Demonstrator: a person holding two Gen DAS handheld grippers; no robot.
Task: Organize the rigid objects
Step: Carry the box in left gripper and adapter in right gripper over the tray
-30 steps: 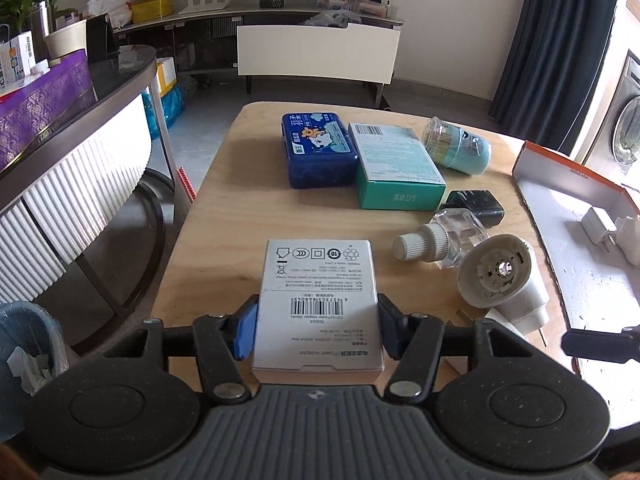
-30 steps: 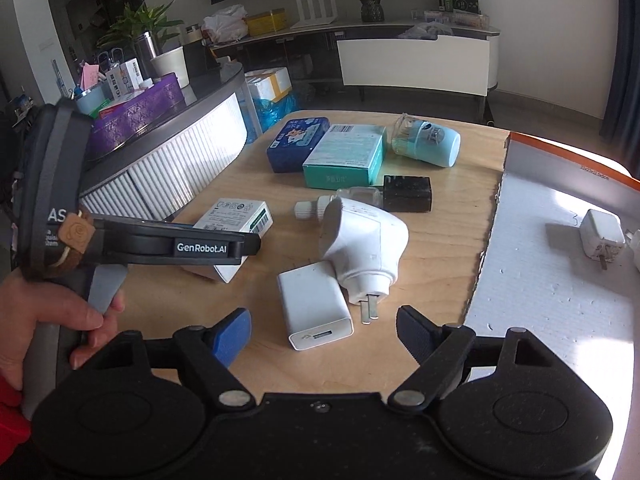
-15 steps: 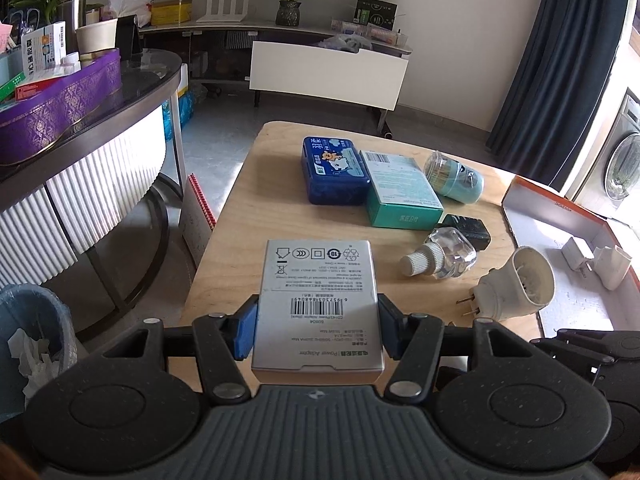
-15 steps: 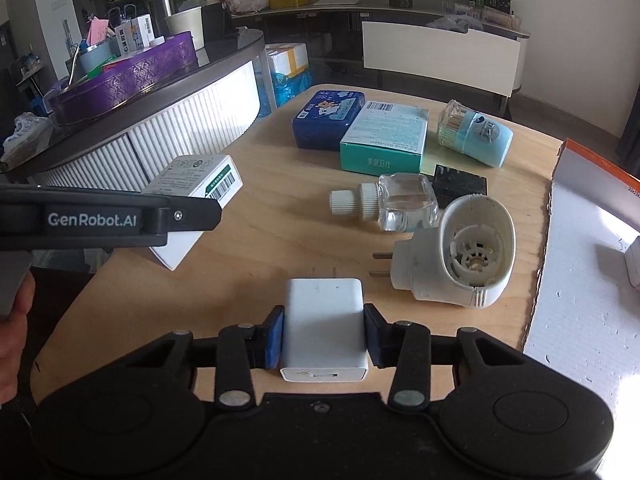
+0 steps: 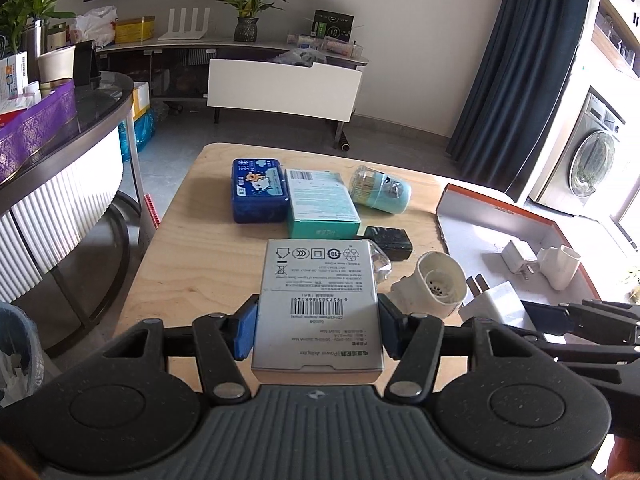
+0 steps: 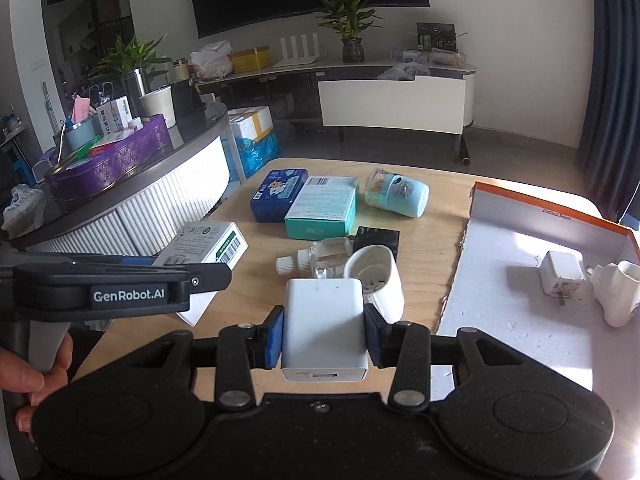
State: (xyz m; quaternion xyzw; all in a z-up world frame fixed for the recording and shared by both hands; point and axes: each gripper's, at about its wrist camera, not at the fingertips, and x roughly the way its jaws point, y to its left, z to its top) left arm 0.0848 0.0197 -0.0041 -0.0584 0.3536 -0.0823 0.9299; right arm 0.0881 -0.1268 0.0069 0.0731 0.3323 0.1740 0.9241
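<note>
My left gripper (image 5: pixel 318 330) is shut on a white power-adapter box (image 5: pixel 318 304) with a barcode, held above the wooden table (image 5: pixel 208 264). My right gripper (image 6: pixel 324 338) is shut on a white charger block (image 6: pixel 324 328), also lifted off the table. In the right wrist view the left gripper (image 6: pixel 120 292) and its box (image 6: pixel 204 246) show at the left. On the table lie a white plug-in vaporizer (image 6: pixel 376 280), a clear glass bottle (image 6: pixel 320 254), a black block (image 6: pixel 378 238), a teal box (image 6: pixel 324 206), a blue tin (image 6: pixel 278 194) and a light blue jar (image 6: pixel 398 194).
An orange-rimmed white tray (image 6: pixel 520 312) at the right holds a white charger (image 6: pixel 560 276) and a white plug-in piece (image 6: pixel 618 292). A curved counter (image 6: pixel 132 196) with a purple box stands at the left. A bin (image 5: pixel 18 344) sits on the floor below it.
My right gripper closed on the white charger block and lifted it. Both grippers rose with their loads, so the table objects look farther away. The vaporizer has rolled over beside the bottle.
</note>
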